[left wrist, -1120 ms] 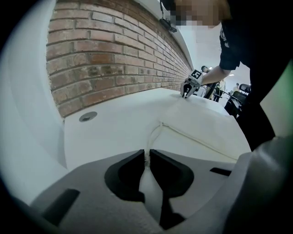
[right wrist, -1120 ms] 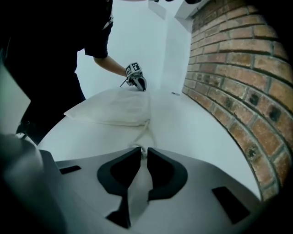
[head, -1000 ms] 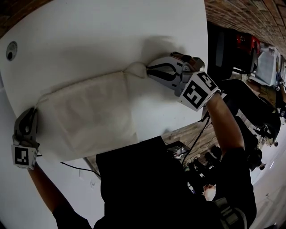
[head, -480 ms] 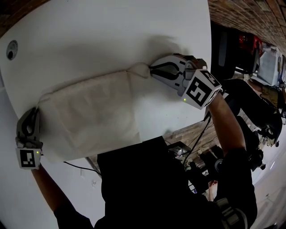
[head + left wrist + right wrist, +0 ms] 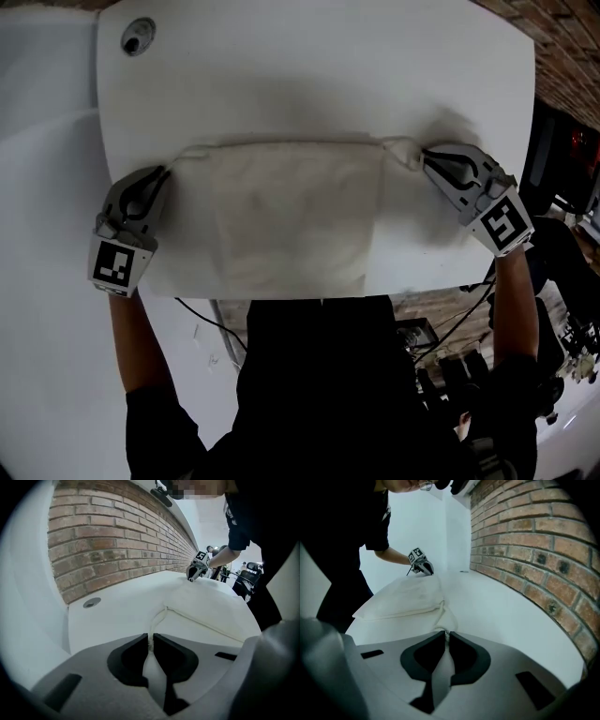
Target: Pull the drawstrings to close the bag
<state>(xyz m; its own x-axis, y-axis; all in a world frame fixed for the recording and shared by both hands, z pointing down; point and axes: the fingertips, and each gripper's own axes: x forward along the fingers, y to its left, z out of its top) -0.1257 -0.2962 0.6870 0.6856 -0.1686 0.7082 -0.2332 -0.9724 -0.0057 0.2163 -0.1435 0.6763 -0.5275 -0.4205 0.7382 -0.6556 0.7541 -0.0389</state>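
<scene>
in the head view, one white bag point(image 5: 291, 220) lay flat on the white table point(image 5: 309, 75). there were two grippers, one at each end of the bag. the left gripper point(image 5: 166, 172) was at the bag's left top corner. the right gripper point(image 5: 427, 156) was at the right top corner, where the cloth was bunched up. one round hole point(image 5: 138, 36) was in the table, far from the bag.

in the left gripper view, the left gripper point(image 5: 151, 637) had its two jaws almost together, pinching the left drawstring point(image 5: 158, 618). the string ran from the jaws to the bag point(image 5: 211, 611). the right gripper point(image 5: 197, 569) was at the far end. a brick wall point(image 5: 117, 536) stood behind the table.

in the right gripper view, the right gripper point(image 5: 446, 634) had just been closing its two jaws. they were almost together on the right drawstring point(image 5: 446, 631), a small white bit at the bag's point(image 5: 408, 597) bunched corner. the left gripper point(image 5: 423, 566) was at the far end.
</scene>
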